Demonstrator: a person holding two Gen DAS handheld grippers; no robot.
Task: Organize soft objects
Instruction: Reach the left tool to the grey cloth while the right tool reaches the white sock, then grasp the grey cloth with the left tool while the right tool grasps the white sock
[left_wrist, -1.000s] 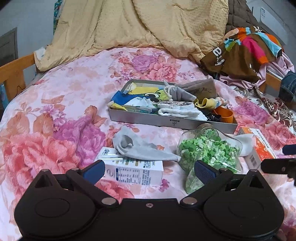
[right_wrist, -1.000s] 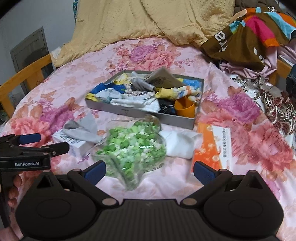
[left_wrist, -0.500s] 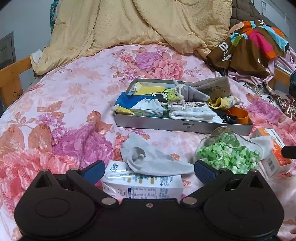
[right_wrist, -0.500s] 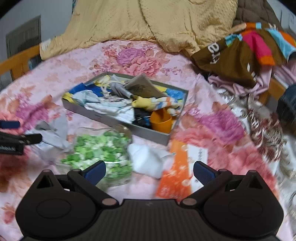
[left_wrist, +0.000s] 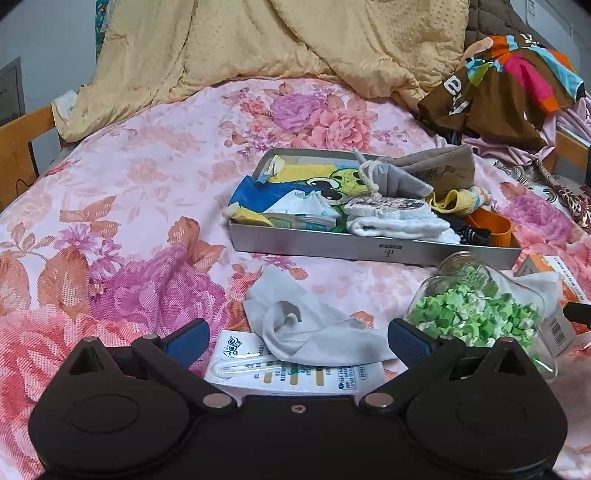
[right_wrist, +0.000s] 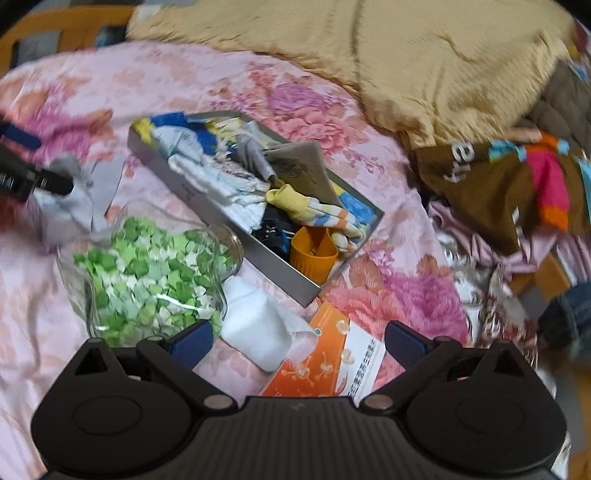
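Note:
A grey sock (left_wrist: 314, 328) lies crumpled on the floral bedsheet, partly over a white carton (left_wrist: 295, 373). My left gripper (left_wrist: 297, 341) is open and empty, its jaws on either side of the sock's near end. A white sock (right_wrist: 258, 332) lies beside an orange box (right_wrist: 332, 369). My right gripper (right_wrist: 297, 341) is open and empty just above them. A grey metal tray (left_wrist: 369, 247) holds several socks and cloths; it also shows in the right wrist view (right_wrist: 229, 236). The left gripper's tip (right_wrist: 37, 177) shows by the grey sock (right_wrist: 77, 199).
A glass jar of green paper stars (left_wrist: 476, 317) lies on its side between the two socks, also in the right view (right_wrist: 147, 273). An orange cup (right_wrist: 314, 254) stands in the tray. A yellow blanket (left_wrist: 277, 44) and colourful clothes (left_wrist: 509, 81) lie behind.
My left gripper has moved forward and down over the grey sock and carton. My right gripper has swung right and tilted, closing in on the white sock and orange box.

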